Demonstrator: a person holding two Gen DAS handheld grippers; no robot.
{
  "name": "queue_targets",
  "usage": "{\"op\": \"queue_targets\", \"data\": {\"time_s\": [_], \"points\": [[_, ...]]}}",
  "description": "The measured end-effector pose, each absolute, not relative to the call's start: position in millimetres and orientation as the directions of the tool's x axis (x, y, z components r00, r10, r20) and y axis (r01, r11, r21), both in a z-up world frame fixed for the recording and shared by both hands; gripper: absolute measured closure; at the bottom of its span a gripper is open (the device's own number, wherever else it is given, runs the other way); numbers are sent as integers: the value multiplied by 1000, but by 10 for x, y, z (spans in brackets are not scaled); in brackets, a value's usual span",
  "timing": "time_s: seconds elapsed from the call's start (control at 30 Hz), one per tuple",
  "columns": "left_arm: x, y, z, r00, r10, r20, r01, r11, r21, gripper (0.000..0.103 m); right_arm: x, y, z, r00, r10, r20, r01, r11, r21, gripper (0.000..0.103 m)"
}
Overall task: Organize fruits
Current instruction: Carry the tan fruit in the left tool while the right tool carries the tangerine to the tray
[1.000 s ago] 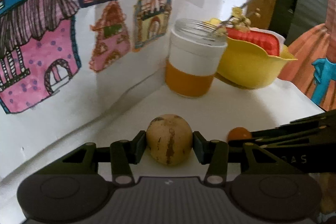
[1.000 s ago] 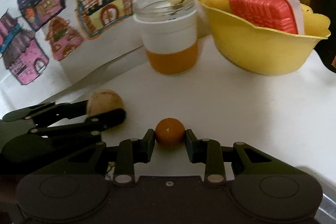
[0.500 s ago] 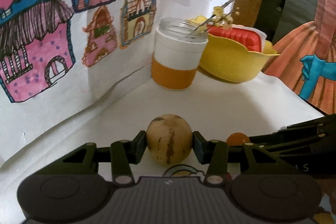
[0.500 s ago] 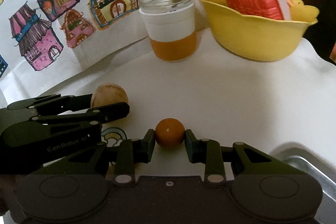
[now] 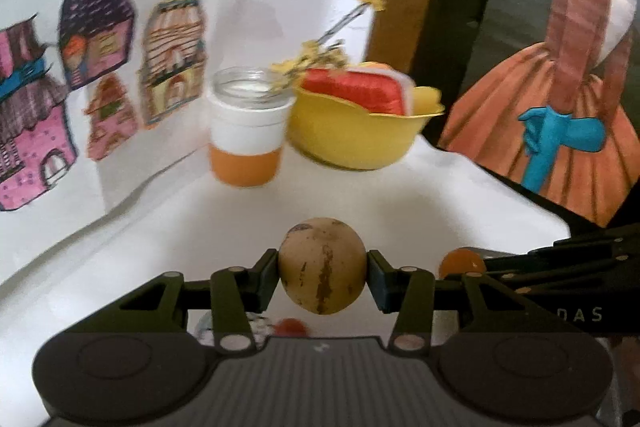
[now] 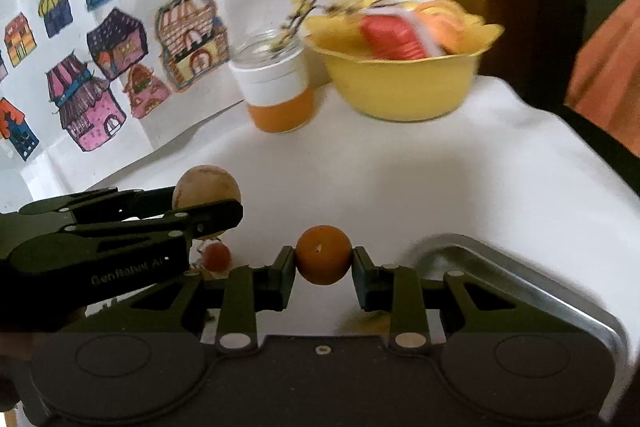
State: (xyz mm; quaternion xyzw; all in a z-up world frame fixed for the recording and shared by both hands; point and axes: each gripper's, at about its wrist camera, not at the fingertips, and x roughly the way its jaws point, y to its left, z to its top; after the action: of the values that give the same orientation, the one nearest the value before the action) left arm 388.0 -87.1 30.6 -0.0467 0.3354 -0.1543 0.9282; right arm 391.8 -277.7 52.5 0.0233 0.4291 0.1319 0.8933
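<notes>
Left gripper (image 5: pixel 322 277) is clamping a tan fruit (image 5: pixel 322 264) between its pads, low centre of the left view, above the white table (image 5: pixel 400 195). Right gripper (image 6: pixel 324 263) is pinching a small orange fruit (image 6: pixel 323 254) at a narrow gap, low centre of the right view.

Left view only: a painted figure in an orange dress (image 5: pixel 560 99) is filling the right side; the right gripper's arm is entering from the lower right edge.

Right view only: a metal tray (image 6: pixel 520 279) is showing its rim at lower right; a small red fruit (image 6: pixel 217 255) is lying on the table below the left gripper.

Both views: jar (image 5: pixel 247 125) with twigs and yellow bowl (image 5: pixel 360 131) are standing at the back, beside the house drawings (image 6: pixel 120 47).
</notes>
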Motion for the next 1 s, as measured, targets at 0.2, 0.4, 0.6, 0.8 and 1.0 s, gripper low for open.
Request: {"op": "queue_targets", "data": {"time_s": [0.2, 0.4, 0.6, 0.8, 1.0], "points": [[3689, -1215, 414, 718, -360, -596, 304, 932, -197, 52, 3648, -3244, 679, 633, 204, -747, -161, 978, 131, 71], [3486, -1560, 471, 699, -399, -593, 359, 914, -191, 52, 3348, -3622, 774, 654, 157, -740, -103, 988, 118, 71], [3259, -1877, 464, 681, -422, -599, 400, 899, -179, 52, 3096, -3875, 749, 655, 131, -744, -59, 991, 123, 71], [3091, -2093, 403, 658, -438, -613, 424, 888, -179, 52, 2865, -4003, 685, 645, 116, -755, -38, 992, 120, 71], [2949, -2183, 313, 634, -447, -631, 435, 881, -187, 52, 2642, -4015, 606, 633, 108, -766, -45, 994, 103, 71]]}}
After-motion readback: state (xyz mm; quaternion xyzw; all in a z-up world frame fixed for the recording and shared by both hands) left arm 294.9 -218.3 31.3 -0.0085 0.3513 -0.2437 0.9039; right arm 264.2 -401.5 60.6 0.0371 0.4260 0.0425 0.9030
